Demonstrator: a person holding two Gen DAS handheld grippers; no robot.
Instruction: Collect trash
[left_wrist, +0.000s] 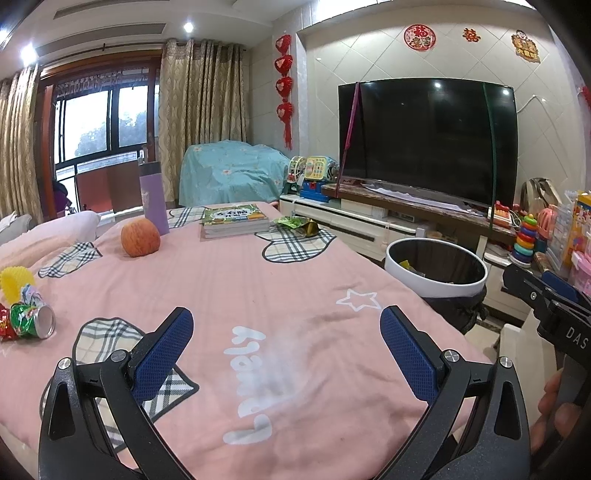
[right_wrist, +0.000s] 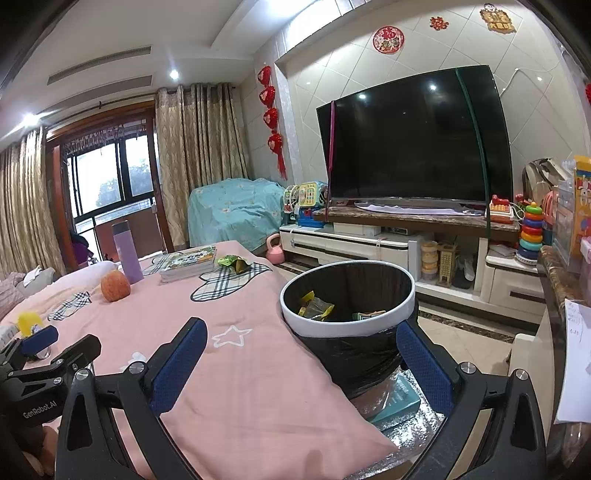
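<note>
A crushed can (left_wrist: 35, 317) lies on its side at the near left of the pink cloth (left_wrist: 258, 280), with a yellow item (left_wrist: 13, 282) just behind it. A green wrapper (left_wrist: 297, 224) sits at the far right edge, beside a stack of books (left_wrist: 234, 221). The bin (right_wrist: 347, 295), black-lined with a white rim, stands off the right edge and holds wrappers. An apple (left_wrist: 140, 237) and a purple bottle (left_wrist: 153, 199) stand far left. The left gripper (left_wrist: 286, 341) and the right gripper (right_wrist: 303, 360) both hang spread wide, grasping nothing.
</note>
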